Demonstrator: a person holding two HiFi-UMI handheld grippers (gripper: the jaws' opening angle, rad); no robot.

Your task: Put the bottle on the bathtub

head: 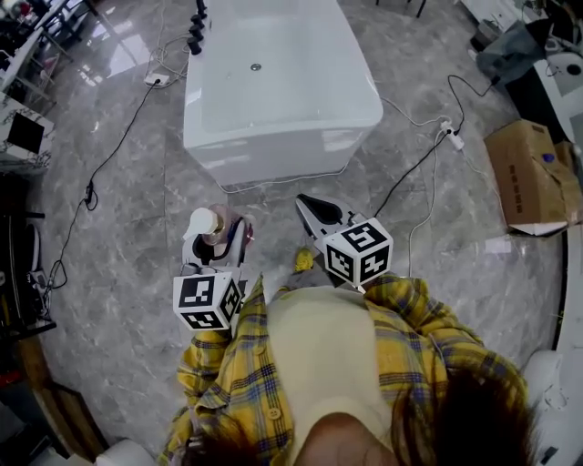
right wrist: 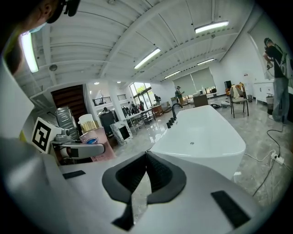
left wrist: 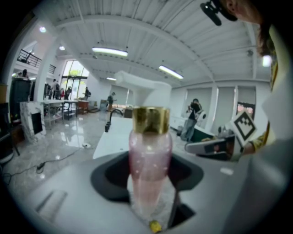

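Where the left claw [left wrist: 151, 196] is seen along its own jaws, both jaws are closed against the sides of one bottle [left wrist: 150, 155], which fills the gap between them.

- Bottle: pink, translucent body, gold collar, white cap. It is held upright, gripped on the body below the collar, with the cap standing clear above the claw. In the right gripper view a blue label is seen on its side.
- Position of bottle: carried in the air above the floor [head: 118, 227], near the closest end of the bathtub [head: 273, 82] but apart from it. It is not set on the rim.
- Right claw [right wrist: 146, 155]: jaws brought fully together, with nothing held between them. It is pointed toward the bathtub, just beside the left claw and to its right.
- Bathtub: white, freestanding, rectangular with rounded corners. A drain [head: 256, 66] is set in its basin and a black tap fitting [head: 196, 27] at its far left corner.
- Floor: grey polished marble, crossed by black and white cables [head: 109, 155]. A power strip [head: 449, 135] is laid to the right of the bathtub.
- Cardboard box [head: 528, 173]: brown, placed at the right edge, well apart from the bathtub.
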